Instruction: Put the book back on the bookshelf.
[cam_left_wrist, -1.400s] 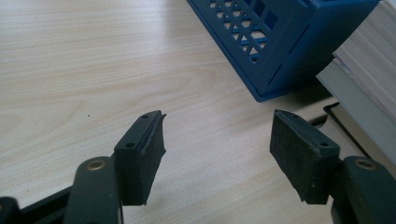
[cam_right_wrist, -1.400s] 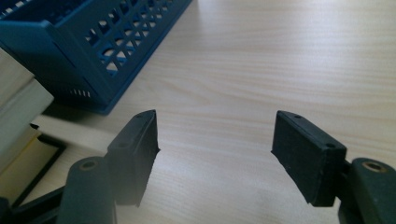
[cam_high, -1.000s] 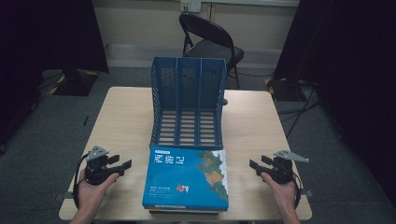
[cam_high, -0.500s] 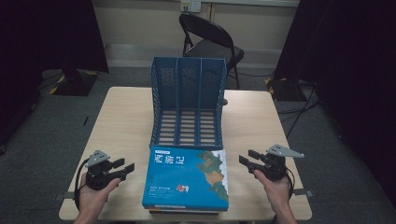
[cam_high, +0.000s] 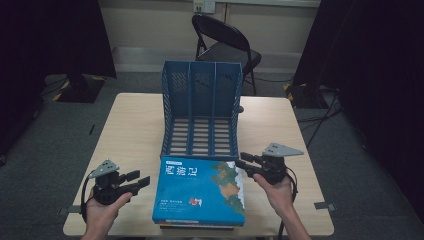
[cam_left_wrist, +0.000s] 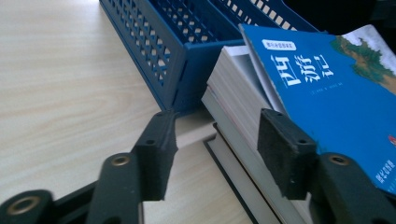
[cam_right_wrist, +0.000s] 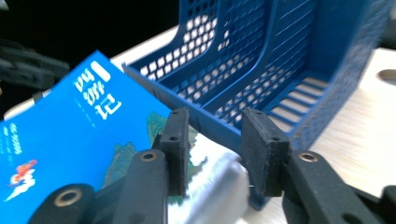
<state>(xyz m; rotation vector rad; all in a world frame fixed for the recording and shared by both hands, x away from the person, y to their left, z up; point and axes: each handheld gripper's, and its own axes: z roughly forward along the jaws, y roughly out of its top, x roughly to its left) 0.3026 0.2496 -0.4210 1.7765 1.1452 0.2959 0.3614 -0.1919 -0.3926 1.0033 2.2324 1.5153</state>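
Two black hand-held grippers close in on a stack of books from both sides. The top one, a thick blue paperback book with white letters and a map picture (cam_high: 200, 190), lies flat on the pale wooden table (cam_high: 135, 130), at 6 o'clock from the blue plastic file rack with three slots (cam_high: 202, 107). Its far edge almost touches the rack's front, likely so it can go into a slot soon.

The left gripper (cam_high: 139, 179) sits at 9 o'clock from the book, close beside it. Its jaws are apart with nothing in them, aimed at the book's page edge.

The right gripper (cam_high: 243, 165) is at 2 o'clock, over the book's far corner. Its jaws have just been closing, but nothing is pinched between them yet.
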